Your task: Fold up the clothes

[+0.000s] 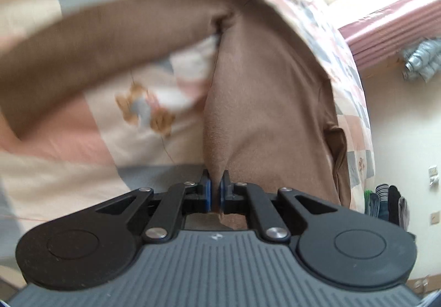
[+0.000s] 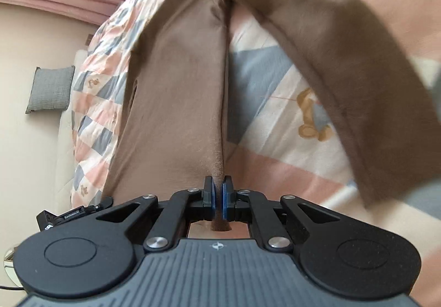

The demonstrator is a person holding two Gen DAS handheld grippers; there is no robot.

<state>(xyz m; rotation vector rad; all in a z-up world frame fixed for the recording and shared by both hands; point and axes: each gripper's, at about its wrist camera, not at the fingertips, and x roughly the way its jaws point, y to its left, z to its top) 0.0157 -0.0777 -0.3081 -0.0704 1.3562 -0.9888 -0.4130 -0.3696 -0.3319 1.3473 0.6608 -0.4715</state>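
Jaws of left gripper (image 1: 215, 188) and right gripper (image 2: 217, 194) both clamp the brown knit trousers (image 2: 176, 81) — legs running lengthwise ahead, over the patchwork bedspread (image 2: 275, 128).

Bed (image 2: 270, 64) with patchwork bear-print quilt; brown garment (image 2: 176, 81) partly resting on it.

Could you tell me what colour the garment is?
Plain brown garment, seen best from the right wrist.
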